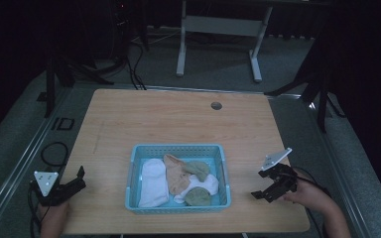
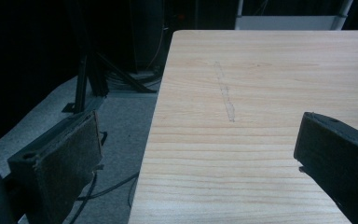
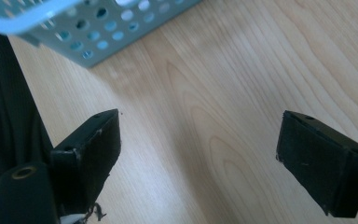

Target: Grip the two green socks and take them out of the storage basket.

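A light blue perforated basket (image 1: 177, 149) sits at the front middle of the wooden table (image 1: 178, 119). Inside it lie a white cloth (image 1: 153, 182), a tan cloth (image 1: 176, 174) and olive green pieces (image 1: 198, 197), possibly socks. My left gripper (image 1: 81, 179) is held over the table's front left corner, open and holding nothing. In the left gripper view its jaws (image 2: 200, 154) stand wide apart over bare wood at the table's left edge. My right gripper (image 1: 264, 184) hovers to the right of the basket, open and holding nothing. In the right gripper view it (image 3: 198, 154) is low above the wood, with a basket corner (image 3: 98, 28) ahead.
A round cable hole (image 1: 216, 105) is set into the table near its far edge. A faint scratch (image 2: 226, 98) marks the wood on the left side. Grey floor, cables (image 1: 54, 153) and dark stand legs surround the table. A white desk frame (image 1: 218, 39) stands behind.
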Motion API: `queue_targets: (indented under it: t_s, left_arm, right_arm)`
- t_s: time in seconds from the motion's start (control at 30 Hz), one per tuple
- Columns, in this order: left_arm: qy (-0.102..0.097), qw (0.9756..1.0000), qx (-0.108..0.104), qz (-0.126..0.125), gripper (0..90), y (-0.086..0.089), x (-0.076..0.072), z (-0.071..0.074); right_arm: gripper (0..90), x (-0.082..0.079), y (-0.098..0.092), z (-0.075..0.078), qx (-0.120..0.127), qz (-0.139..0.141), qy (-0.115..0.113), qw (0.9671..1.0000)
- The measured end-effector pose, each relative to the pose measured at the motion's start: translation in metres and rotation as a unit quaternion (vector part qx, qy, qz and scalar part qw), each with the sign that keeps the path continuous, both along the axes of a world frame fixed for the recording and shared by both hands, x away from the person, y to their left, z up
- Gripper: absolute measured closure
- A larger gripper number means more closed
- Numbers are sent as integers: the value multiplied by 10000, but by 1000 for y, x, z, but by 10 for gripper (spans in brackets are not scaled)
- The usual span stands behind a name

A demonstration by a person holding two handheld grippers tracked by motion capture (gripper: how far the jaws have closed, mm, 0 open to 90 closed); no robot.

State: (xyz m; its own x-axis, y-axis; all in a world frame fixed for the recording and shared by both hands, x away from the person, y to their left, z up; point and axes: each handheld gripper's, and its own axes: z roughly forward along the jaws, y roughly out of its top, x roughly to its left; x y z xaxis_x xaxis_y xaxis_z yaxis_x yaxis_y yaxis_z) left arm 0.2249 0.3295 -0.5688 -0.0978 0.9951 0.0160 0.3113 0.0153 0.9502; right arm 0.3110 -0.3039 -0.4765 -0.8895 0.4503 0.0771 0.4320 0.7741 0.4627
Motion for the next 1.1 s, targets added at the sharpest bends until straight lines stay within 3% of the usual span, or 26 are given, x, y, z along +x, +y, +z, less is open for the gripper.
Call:
queue_targets:
  t_s: [0.2,0.6,1.1]
  left_arm:
    - [1,10000,1,-9,4,0,0,0]
    - [-1,10000,2,-13,4,0,0,0]
    - [-8,10000,-12,-27,3,0,0,0]
  right_arm:
    - [140,2,11,11,18,85,37,10000]
    - [146,3,36,32,127,464,-117,9988]
    - [163,4,66,40,127,854,-39,9963]
